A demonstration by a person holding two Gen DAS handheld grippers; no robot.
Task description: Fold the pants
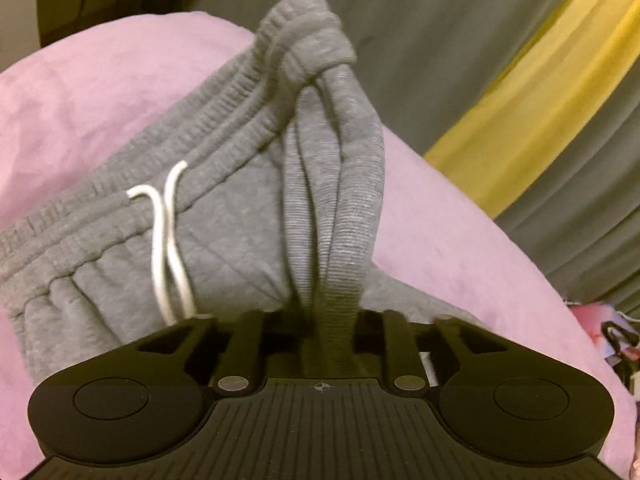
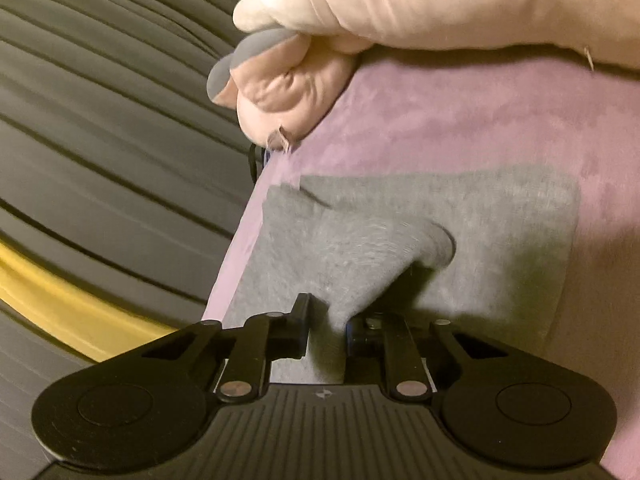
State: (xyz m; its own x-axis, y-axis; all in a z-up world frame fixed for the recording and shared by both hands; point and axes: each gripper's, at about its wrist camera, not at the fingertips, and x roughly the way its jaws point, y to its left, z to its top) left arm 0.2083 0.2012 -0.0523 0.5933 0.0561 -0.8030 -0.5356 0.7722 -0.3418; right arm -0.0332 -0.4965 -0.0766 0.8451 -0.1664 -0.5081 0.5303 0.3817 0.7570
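Left wrist view: left claw [image 1: 326, 336] clamped on a bunched fold of the grey pants [image 1: 240, 216], waistband and white drawstring [image 1: 168, 236] just ahead-left. Right claw [image 2: 328, 332] pinches a raised tent of the same pants, rest flat ahead on the pink cover [image 2: 480, 120]. Soft, limp, thick knit: grab at edges or waistband, expect sag

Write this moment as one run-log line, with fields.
step: fold grey sweatpants | left hand-held gripper: shut on bunched fabric | right hand-held gripper: shut on pants | surface: pink blanket
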